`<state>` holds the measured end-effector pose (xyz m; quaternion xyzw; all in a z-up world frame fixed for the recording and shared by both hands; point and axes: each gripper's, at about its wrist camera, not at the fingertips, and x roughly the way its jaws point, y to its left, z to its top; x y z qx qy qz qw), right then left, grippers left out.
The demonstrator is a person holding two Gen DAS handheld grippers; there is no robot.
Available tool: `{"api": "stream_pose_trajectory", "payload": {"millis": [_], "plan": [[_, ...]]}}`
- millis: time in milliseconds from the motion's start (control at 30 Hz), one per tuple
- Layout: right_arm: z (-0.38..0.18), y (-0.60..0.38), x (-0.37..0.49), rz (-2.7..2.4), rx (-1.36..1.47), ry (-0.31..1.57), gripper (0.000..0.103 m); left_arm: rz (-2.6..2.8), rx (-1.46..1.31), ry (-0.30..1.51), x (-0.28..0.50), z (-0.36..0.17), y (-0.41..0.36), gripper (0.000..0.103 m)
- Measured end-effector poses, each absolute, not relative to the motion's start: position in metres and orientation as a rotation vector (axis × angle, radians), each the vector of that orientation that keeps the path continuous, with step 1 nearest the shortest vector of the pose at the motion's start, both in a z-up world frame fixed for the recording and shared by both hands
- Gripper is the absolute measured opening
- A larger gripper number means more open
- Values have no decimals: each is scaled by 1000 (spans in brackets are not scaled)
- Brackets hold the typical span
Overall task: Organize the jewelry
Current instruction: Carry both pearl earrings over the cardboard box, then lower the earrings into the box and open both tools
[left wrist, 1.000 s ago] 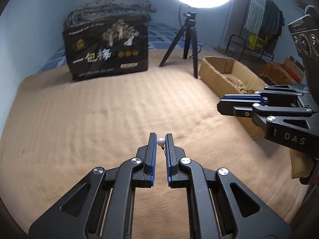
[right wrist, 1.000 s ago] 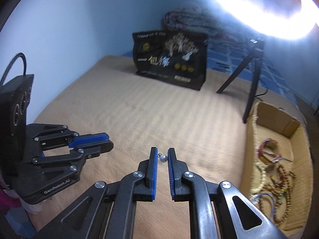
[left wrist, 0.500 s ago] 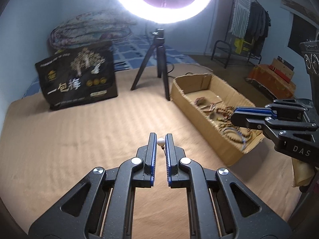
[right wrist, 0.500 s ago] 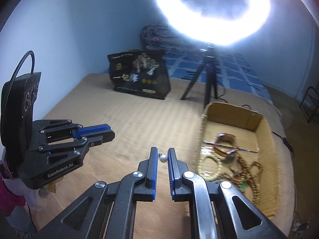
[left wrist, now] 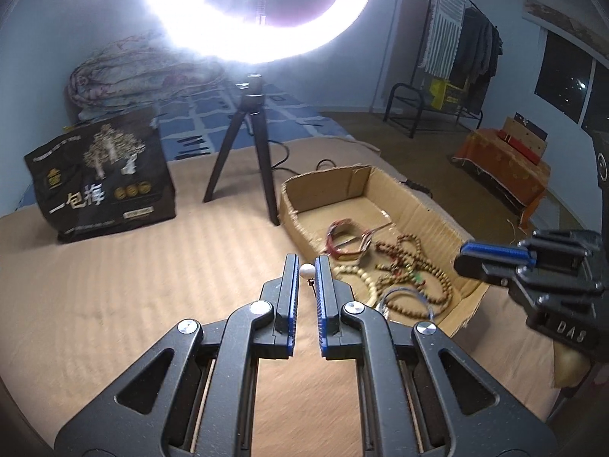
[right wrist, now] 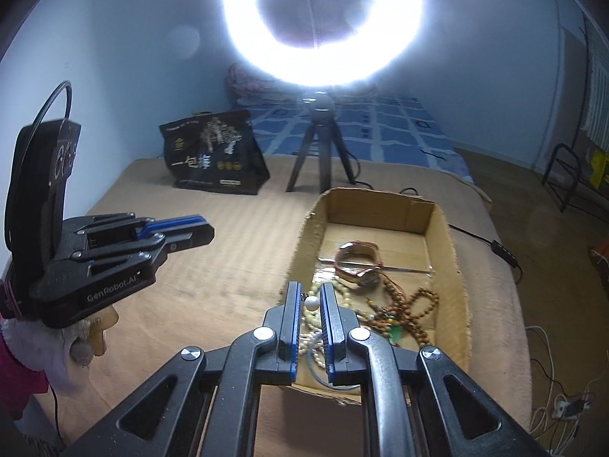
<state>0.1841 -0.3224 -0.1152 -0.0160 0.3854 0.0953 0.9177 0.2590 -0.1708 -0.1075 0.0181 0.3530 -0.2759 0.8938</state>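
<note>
Left gripper (left wrist: 306, 268) pinches a small white pearl (left wrist: 306, 270) at its fingertips, jaws nearly together on it; a short dark bit hangs just under the bead. Right gripper (right wrist: 312, 301) likewise clamps a second white pearl (right wrist: 312, 302), a tiny metal fitting at its upper left; whether the two beads are joined cannot be told. Both tools point forward and tilt downward. Left view: fingertips over the tan ribbed blanket (left wrist: 133, 285), just short of the cardboard box (left wrist: 437, 209), near its left wall. Right view: fingertips already above the box's near end, over pale and brown bead strands (right wrist: 415, 304). Only the right view shows a sleeve with pale cuff (right wrist: 49, 358) under the left tool, and loose white cables on the floor at far right. Only the left view shows the clothes rack (left wrist: 460, 45), the window and an orange-draped low stand (left wrist: 502, 163). Box interior: red-trimmed bracelet (left wrist: 348, 238) mid-box, strands crowding the near half, bare floor at the far end. Blanket left of the box lies open. Beyond: tripod (left wrist: 249, 152) just off the box's far corner, black printed bag (left wrist: 102, 186), ring light (right wrist: 321, 23) glaring, folded quilt against the wall.
</note>
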Motion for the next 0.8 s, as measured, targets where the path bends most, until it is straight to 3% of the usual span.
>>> {"api": "stream_pose_trajectory", "payload": {"millis": [800], "plan": [[-129, -352, 188, 127, -8, 824, 8, -637, 61, 773, 290, -115, -248, 6]]}}
